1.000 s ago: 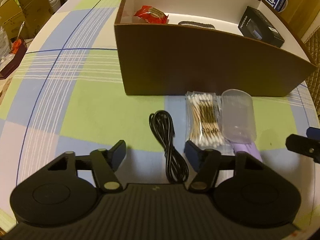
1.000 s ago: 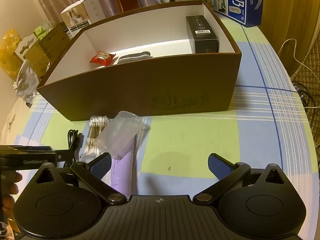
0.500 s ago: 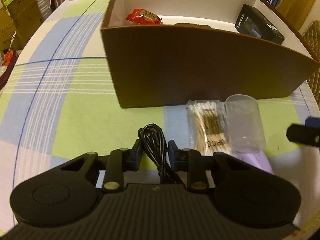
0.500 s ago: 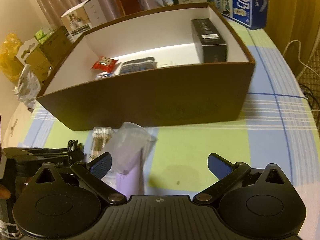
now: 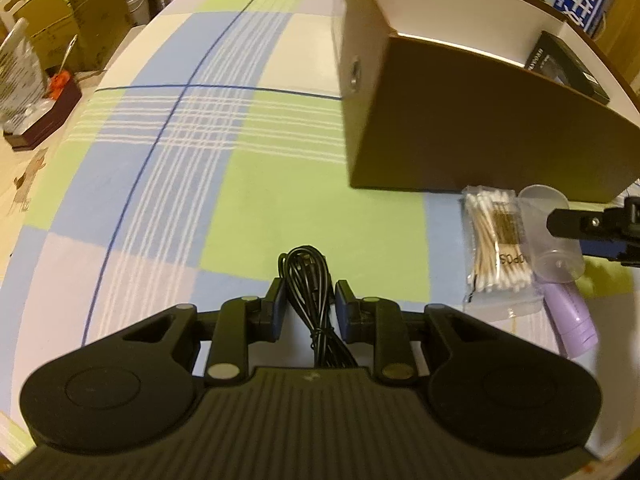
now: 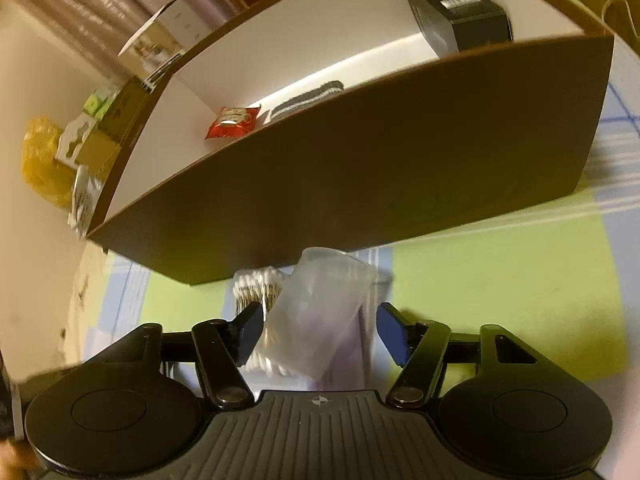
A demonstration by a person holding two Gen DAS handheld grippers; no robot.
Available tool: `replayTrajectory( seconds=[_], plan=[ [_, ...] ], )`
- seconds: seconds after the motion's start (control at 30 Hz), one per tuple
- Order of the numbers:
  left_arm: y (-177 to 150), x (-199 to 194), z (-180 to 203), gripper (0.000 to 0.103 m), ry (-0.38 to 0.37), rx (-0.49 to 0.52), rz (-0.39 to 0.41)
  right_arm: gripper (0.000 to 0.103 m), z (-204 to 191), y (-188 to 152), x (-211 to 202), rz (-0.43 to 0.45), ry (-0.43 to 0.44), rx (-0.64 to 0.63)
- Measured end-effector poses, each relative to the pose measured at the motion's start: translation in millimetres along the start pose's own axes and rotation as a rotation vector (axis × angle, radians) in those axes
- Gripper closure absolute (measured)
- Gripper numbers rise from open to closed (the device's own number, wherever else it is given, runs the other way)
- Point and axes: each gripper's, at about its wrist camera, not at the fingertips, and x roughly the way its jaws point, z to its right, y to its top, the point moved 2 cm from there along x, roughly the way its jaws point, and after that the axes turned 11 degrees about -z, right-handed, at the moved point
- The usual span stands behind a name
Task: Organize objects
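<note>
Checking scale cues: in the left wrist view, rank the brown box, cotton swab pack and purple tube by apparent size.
1. brown box, by far
2. cotton swab pack
3. purple tube, partly hidden under the clear cup, so its full size is unsure

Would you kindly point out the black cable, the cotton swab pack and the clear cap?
black cable (image 5: 308,280), left wrist view, coiled loop.
cotton swab pack (image 5: 496,240), left wrist view, middle.
clear cap (image 6: 320,312), right wrist view, side wall.

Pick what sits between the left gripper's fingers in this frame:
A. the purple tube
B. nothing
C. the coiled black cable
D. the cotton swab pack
C: the left gripper is shut on the coiled black cable, its pads pressing either side of the bundle.
</note>
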Motion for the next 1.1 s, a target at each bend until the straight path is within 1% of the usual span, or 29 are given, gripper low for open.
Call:
replayTrajectory(
  seconds=[0.03,0.1,0.23,0.27,0.33,0.47,0.53,0.63,0.73,0.87,1.0,1.1],
  plan=[
    [-1,0,-2,0.081,0.001,-0.005,0.000,0.048,0,2,1,-0.002,0.008,0.007],
    [-4,-3,-7,0.081,0.000,-0.011,0.001,0.051,-1,4,4,0.001,0.012,0.009],
    [-5,-3,-5,0.081,0.008,-0.011,0.002,0.057,-5,8,9,0.009,0.010,0.005],
    [-4,-2,-4,0.081,0.009,-0.009,0.002,0.058,-6,9,10,0.010,0.007,-0.004],
    [-4,-3,-3,0.081,0.012,-0.003,0.003,0.068,-10,9,10,0.021,0.003,-0.033],
    [-5,-3,-2,0.081,0.007,0.000,0.002,0.075,-21,4,6,0.032,-0.015,-0.124],
    [-7,-4,-1,0.081,0.004,0.001,0.001,0.075,-28,0,3,0.042,-0.029,-0.184],
    [-8,-4,1,0.081,0.002,0.007,0.002,0.075,-45,-12,1,0.053,-0.093,-0.331],
    [-9,-4,3,0.081,-0.002,0.009,0.002,0.075,-59,-21,8,0.045,-0.130,-0.429],
    [-12,-4,2,0.081,-0.013,0.001,-0.004,0.075,-67,-30,21,0.032,-0.135,-0.473],
    [-16,-6,0,0.081,-0.021,-0.008,0.000,0.074,-72,-28,33,-0.014,-0.111,-0.472],
    [-17,-6,0,0.081,-0.021,-0.008,0.002,0.074,-76,-30,41,-0.024,-0.124,-0.509]
  ],
)
